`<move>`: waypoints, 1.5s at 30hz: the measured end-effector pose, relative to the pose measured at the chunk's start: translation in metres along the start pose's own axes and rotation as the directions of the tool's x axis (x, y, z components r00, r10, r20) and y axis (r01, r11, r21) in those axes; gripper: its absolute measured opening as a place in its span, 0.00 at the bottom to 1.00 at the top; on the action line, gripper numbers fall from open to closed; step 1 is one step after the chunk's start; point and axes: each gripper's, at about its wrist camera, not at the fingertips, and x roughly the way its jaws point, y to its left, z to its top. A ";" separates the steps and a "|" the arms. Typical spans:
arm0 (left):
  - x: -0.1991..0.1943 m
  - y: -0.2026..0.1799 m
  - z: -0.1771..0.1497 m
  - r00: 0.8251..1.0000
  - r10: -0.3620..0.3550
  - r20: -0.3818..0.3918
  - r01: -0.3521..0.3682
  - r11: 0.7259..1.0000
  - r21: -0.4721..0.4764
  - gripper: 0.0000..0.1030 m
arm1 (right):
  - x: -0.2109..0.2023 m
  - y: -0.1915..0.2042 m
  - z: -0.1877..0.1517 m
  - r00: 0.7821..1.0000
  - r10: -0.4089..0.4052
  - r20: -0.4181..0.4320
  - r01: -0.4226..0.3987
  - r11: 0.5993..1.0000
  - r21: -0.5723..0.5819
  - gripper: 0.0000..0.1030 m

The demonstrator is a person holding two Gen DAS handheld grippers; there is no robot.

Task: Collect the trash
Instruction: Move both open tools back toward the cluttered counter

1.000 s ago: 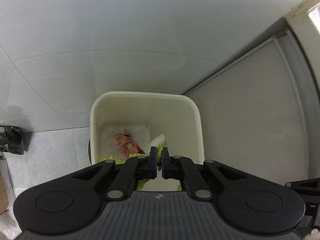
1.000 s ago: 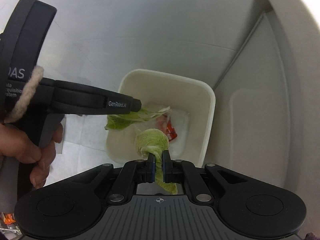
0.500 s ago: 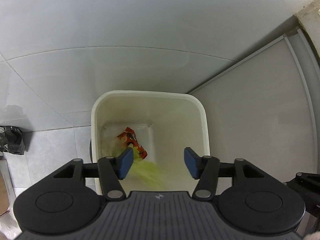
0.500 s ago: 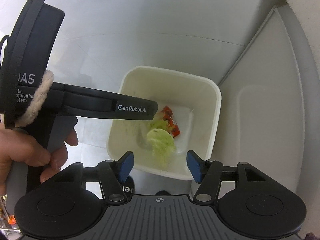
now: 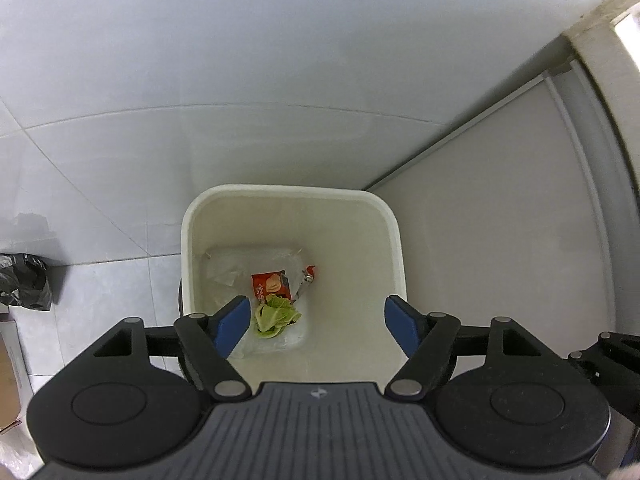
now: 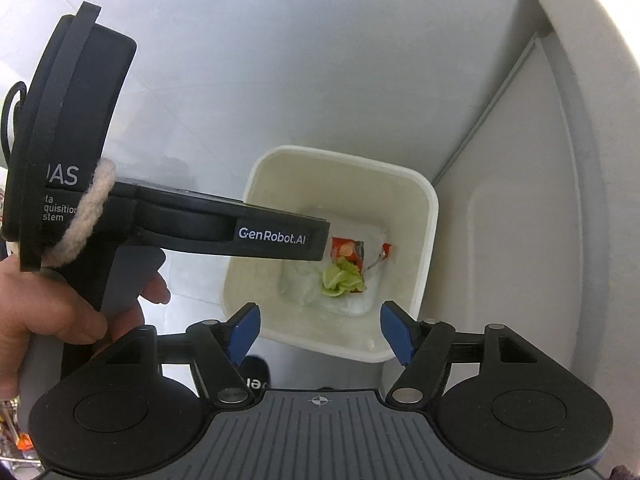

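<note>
white tiled floor point(image 5: 100, 280) and pale wall, with a cream bin point(image 5: 394, 240) standing below both claws.
the left claw point(image 5: 318, 322) hangs over the bin with its blue pads spread wide and nothing between them; the right claw point(image 6: 320, 330) is just as wide apart and empty, above the bin's near rim. straight ahead of and below the claws, at the bin's bottom, green lettuce leaves point(image 5: 276, 316) lie on clear plastic, touching a red snack packet point(image 5: 271, 286) beyond them. a black bag point(image 5: 24, 282) sits on the floor far left of the left claw.
</note>
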 end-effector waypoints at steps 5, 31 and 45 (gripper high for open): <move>-0.012 0.000 -0.003 0.999 0.004 0.032 -0.004 1.000 -0.011 0.79 | -0.013 0.002 -0.004 0.999 0.008 0.034 -0.008 1.000 -0.004 0.70; -0.118 -0.046 -0.025 0.970 0.024 0.241 -0.053 0.992 0.116 0.96 | -0.147 -0.002 -0.080 0.918 0.004 0.397 0.034 0.995 -0.090 0.80; -0.149 -0.123 -0.025 0.947 -0.082 0.311 -0.007 0.961 0.276 0.99 | -0.208 -0.086 -0.144 0.799 -0.235 0.554 0.171 0.971 0.165 0.90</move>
